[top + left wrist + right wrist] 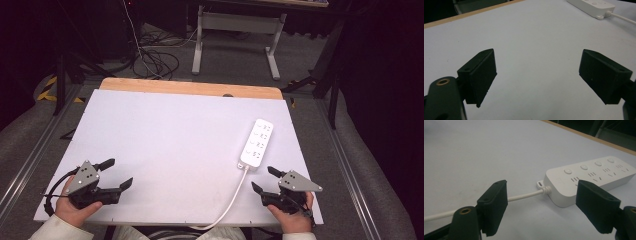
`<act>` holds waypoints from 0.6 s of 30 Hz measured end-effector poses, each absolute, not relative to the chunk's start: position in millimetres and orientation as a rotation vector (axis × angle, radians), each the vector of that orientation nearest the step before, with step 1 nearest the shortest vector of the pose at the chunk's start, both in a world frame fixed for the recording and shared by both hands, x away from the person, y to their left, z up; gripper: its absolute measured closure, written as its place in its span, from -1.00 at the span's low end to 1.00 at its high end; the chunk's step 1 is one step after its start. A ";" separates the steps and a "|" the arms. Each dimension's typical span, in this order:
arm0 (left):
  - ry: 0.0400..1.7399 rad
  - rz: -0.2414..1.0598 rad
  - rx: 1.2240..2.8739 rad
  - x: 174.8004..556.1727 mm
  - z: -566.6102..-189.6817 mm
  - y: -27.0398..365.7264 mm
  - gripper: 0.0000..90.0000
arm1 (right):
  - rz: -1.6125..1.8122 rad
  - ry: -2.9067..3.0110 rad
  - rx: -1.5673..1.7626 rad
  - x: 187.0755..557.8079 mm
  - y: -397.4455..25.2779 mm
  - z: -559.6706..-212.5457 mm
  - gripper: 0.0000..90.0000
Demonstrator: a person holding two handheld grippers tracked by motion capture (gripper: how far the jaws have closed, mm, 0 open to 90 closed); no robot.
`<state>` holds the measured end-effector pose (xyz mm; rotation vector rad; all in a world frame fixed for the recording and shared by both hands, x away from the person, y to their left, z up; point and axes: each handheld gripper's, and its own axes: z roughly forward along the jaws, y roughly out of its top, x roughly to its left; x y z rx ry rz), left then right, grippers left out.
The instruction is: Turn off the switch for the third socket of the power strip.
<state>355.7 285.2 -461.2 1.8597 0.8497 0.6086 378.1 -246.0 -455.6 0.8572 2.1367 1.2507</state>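
A white power strip (257, 142) lies flat on the right half of the white table top (165, 145), with several sockets and round buttons on its face (587, 178). Its white cable (231, 197) runs from the near end down off the table's front edge. My right gripper (264, 180) rests at the front right corner, open, jaws pointing at the strip's cable end with nothing between them. At the front left, my left gripper (116, 173) is open over bare table; the strip's end (594, 5) shows far off at its upper right.
A wooden edge (190, 88) runs along the table's far side. Beyond it stand a white metal desk frame (235, 35) and loose cables (155, 60) on the grey floor. Dark stands flank the table on both sides.
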 end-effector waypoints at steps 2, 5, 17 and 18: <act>0.848 0.614 1.861 355.5 -460.7 285.4 -0.67 | 1.252 2.133 0.859 377.4 -246.1 -455.1 -0.43; 0.862 0.596 1.851 355.4 -460.3 285.3 -0.67 | 1.252 2.136 0.854 377.6 -245.5 -455.1 -0.43; 0.856 0.607 1.849 353.1 -458.9 284.9 -0.66 | 1.246 2.136 0.822 375.3 -244.0 -452.4 -0.36; 0.846 0.617 1.851 353.1 -458.4 285.2 -0.66 | 1.251 2.141 0.817 375.0 -243.7 -452.1 -0.31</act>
